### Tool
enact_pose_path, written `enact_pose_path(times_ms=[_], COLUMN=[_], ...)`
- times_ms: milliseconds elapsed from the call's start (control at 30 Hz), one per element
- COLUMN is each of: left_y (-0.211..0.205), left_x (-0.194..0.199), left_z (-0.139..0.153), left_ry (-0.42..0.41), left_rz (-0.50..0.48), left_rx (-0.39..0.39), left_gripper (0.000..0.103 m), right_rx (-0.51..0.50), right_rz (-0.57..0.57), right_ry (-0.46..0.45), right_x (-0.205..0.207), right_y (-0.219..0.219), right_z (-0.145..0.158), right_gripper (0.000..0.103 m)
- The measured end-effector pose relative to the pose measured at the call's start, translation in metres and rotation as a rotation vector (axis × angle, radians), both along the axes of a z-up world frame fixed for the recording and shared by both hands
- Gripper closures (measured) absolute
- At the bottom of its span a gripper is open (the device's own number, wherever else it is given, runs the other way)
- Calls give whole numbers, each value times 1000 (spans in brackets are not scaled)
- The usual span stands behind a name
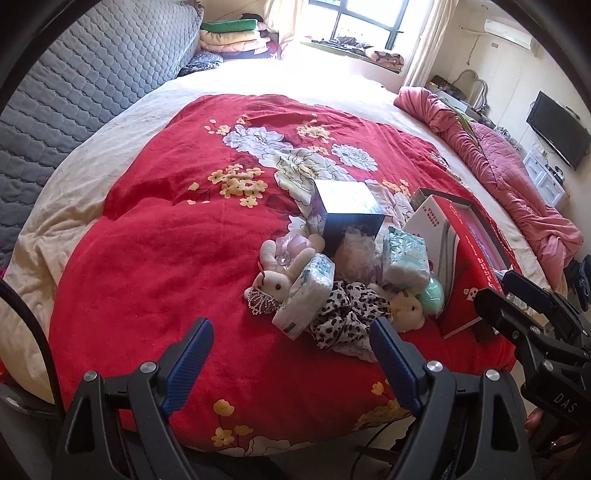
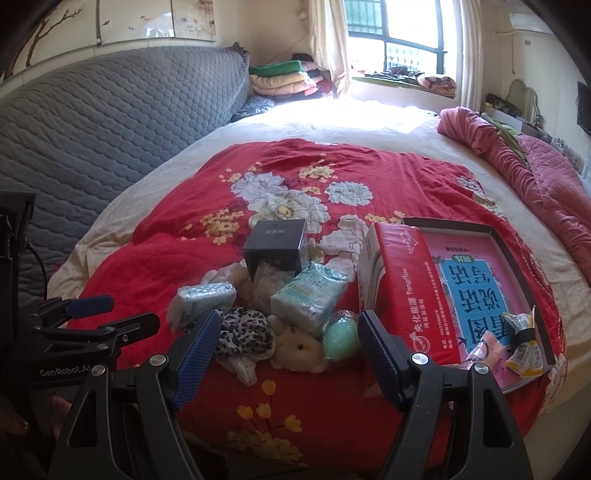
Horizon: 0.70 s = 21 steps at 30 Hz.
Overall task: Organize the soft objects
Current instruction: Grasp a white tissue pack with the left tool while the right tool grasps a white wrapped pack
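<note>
Right wrist view: my right gripper (image 2: 286, 350) gapes empty above the plush bunny (image 2: 297, 349); my left gripper (image 1: 291, 356) likewise spread near the leopard-print cloth (image 1: 341, 314).

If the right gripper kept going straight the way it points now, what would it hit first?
Most likely the cream plush toy lying between its open fingers' line, with the green ball just beside it. The right gripper holds nothing; depth is hard to judge here.

Grey quilted headboard (image 2: 110, 122) along the left w/ folded blankets (image 2: 284, 79) stacked in the far corner by the window (image 2: 402, 37). Pink quilt (image 1: 506, 177) bunched up on the right edge of the bed, TV (image 1: 559, 129) on the wall past it, AC unit (image 1: 509, 31) up top.
</note>
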<state>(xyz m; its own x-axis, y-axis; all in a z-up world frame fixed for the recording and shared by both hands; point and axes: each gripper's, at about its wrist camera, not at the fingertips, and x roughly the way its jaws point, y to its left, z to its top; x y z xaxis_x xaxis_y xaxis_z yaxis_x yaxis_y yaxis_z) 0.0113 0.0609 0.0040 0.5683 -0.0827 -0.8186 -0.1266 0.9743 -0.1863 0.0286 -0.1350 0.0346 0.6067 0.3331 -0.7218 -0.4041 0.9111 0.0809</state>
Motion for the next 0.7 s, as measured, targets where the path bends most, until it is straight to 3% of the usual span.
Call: enact_pose_path(times_ms=[367, 700], left_y=[6, 22], left_x=[14, 17], left_z=[-26, -30], left_ry=[35, -15], left_rz=[-8, -21], left_rx=[-23, -114], left_gripper=[18, 21], right_rx=[-24, -67], right_rz=[5, -42], right_ry=[83, 140], right_x=[29, 70], right_y=[15, 36], right_z=[-25, -55], right_gripper=[25, 25])
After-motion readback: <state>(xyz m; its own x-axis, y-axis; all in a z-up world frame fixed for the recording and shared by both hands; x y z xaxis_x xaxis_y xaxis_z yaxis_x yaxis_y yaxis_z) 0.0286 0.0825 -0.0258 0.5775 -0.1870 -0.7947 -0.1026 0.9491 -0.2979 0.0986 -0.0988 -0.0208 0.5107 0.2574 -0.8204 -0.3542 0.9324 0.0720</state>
